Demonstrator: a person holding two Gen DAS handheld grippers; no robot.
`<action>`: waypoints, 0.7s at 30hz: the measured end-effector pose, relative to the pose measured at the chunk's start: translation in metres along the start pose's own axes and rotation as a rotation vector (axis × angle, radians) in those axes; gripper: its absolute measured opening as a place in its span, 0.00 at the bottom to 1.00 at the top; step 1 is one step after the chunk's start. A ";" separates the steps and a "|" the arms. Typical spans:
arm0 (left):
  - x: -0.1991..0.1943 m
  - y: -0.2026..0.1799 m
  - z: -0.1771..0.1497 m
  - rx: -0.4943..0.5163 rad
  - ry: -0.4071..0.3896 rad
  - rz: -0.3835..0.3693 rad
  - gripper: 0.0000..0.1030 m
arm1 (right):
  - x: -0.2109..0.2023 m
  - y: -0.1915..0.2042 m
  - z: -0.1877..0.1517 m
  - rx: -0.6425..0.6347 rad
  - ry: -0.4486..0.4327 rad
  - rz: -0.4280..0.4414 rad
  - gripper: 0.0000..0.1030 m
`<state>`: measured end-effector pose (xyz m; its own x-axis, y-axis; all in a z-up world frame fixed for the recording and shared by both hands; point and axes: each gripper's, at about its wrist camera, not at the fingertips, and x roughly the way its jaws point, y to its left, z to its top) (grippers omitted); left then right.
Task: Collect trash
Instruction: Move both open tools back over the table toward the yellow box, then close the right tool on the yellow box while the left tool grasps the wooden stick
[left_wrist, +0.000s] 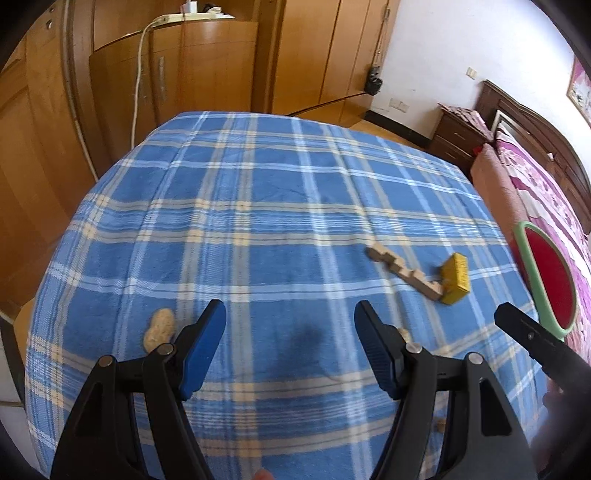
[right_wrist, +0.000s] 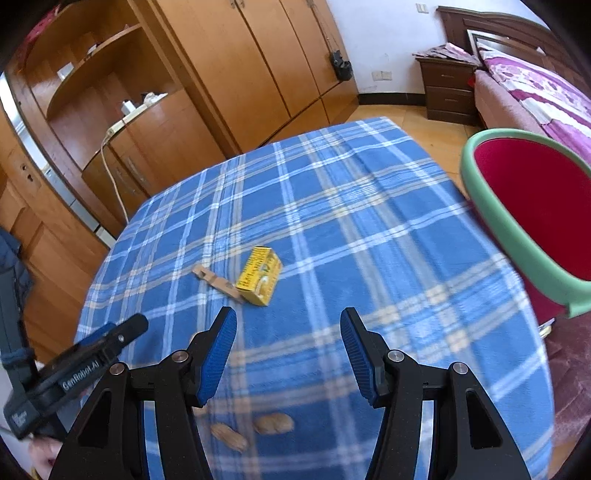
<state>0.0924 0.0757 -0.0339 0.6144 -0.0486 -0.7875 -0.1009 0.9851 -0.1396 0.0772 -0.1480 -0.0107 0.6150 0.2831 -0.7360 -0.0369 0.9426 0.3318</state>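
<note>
Blue-checked table (right_wrist: 332, 221) carries uncollected trash: yellow box (right_wrist: 259, 277), wooden piece (right_wrist: 218, 282), peanut shells (right_wrist: 273, 422). Red bin (right_wrist: 517, 236) at its right edge looks empty. Both grippers' fingers (left_wrist: 207, 350) (right_wrist: 218, 350) gape, holding nothing.

yellow carton (right_wrist: 259, 277) on its side, touching notched wood strip (right_wrist: 218, 283) | peanut shells (right_wrist: 273, 423) nearby

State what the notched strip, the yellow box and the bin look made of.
Notched strip: likely bare wood, pale tan and matte with square-cut steps. Yellow box: printed cardboard, folded edges. Bin: probably plastic, smooth green rim and red inside.
</note>
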 end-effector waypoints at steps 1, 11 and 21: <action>0.001 0.001 0.000 -0.002 0.003 0.002 0.70 | 0.004 0.003 0.000 0.005 0.005 0.001 0.58; 0.007 0.010 -0.001 -0.012 0.006 0.021 0.70 | 0.036 0.021 0.009 0.007 0.030 0.012 0.57; 0.004 0.006 -0.002 -0.012 0.009 -0.003 0.70 | 0.051 0.012 0.011 0.014 0.039 -0.024 0.16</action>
<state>0.0926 0.0816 -0.0390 0.6080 -0.0526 -0.7922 -0.1084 0.9829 -0.1485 0.1166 -0.1242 -0.0378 0.5840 0.2677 -0.7664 -0.0117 0.9468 0.3217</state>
